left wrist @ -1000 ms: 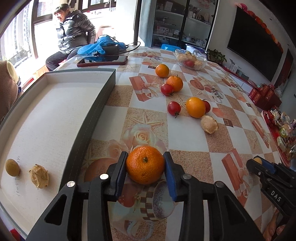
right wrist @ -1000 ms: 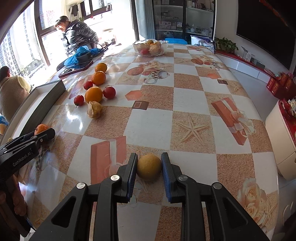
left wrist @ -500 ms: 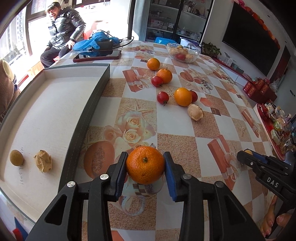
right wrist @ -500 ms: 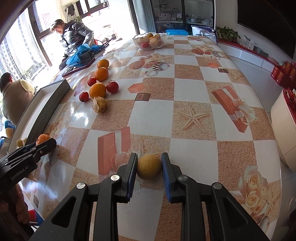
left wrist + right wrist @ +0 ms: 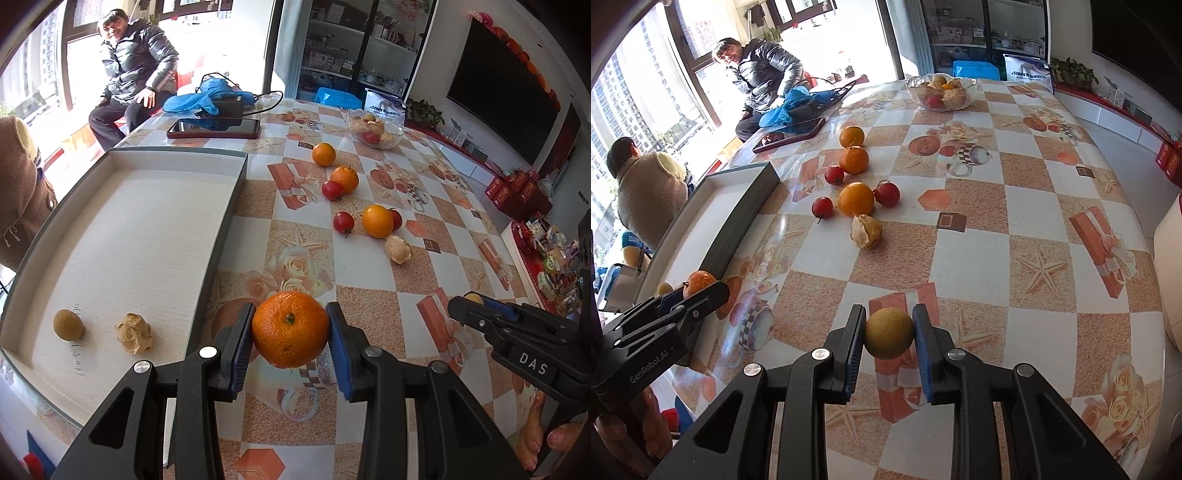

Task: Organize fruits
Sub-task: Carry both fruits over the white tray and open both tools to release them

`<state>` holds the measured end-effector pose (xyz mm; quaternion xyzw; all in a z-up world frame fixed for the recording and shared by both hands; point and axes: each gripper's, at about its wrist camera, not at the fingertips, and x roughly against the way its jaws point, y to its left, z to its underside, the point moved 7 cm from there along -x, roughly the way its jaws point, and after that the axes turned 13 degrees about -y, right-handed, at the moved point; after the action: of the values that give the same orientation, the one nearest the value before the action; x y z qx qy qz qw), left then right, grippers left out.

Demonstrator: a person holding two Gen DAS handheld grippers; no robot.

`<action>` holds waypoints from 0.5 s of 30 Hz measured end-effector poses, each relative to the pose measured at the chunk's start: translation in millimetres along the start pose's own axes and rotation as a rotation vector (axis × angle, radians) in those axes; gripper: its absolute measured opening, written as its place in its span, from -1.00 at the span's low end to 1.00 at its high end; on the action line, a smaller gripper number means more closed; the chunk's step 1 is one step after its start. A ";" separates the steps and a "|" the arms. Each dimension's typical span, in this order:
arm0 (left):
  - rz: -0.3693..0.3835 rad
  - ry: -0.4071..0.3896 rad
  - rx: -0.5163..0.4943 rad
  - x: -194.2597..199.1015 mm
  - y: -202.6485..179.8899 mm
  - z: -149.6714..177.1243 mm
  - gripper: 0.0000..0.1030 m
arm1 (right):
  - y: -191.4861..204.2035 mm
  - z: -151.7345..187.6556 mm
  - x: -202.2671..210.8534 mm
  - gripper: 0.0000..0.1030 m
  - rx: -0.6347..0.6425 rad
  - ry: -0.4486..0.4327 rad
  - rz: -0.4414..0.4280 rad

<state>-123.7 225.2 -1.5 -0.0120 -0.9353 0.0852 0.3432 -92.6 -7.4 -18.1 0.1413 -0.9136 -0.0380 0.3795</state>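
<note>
Tray: shallow white tray with dark grey rim [image 5: 225, 206] lies at 9 o'clock on the checkered floral tabletop [image 5: 369, 295]; a small round brown fruit [image 5: 67, 325] and a papery tan husked fruit [image 5: 133, 333] sit near its front edge, apart.
Left gripper: black left gripper with blue pads [image 5: 290, 345] pinches a bright orange mandarin [image 5: 290, 329] just right of the tray rim.
Loose fruit: at 12 o'clock, oranges [image 5: 377, 220], red cherry tomatoes [image 5: 343, 222] and another husked fruit [image 5: 398, 249] lie on the tabletop.
Right gripper: black right gripper [image 5: 889, 349] clamps a round yellow-brown fruit [image 5: 888, 333] above the tabletop.
Bowl: clear glass fruit bowl [image 5: 941, 94] at the far edge.
</note>
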 end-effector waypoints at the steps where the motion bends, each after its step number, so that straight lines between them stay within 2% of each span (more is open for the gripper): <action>1: -0.003 -0.002 0.002 0.7 2.6 -0.8 -0.19 | 4.8 -1.5 -1.2 -0.46 0.007 0.002 -0.005; 10: -0.040 -0.037 0.049 12.5 40.5 -16.2 -0.19 | 51.0 -17.7 -11.6 -0.46 0.061 0.019 -0.072; 15: -0.104 -0.069 0.073 21.3 76.0 -30.4 -0.19 | 83.7 -33.4 -19.8 -0.46 0.075 0.035 -0.138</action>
<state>-123.1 306.5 22.2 0.0522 -0.9422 0.1018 0.3150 -75.0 79.6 6.9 0.2187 -0.8957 -0.0272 0.3863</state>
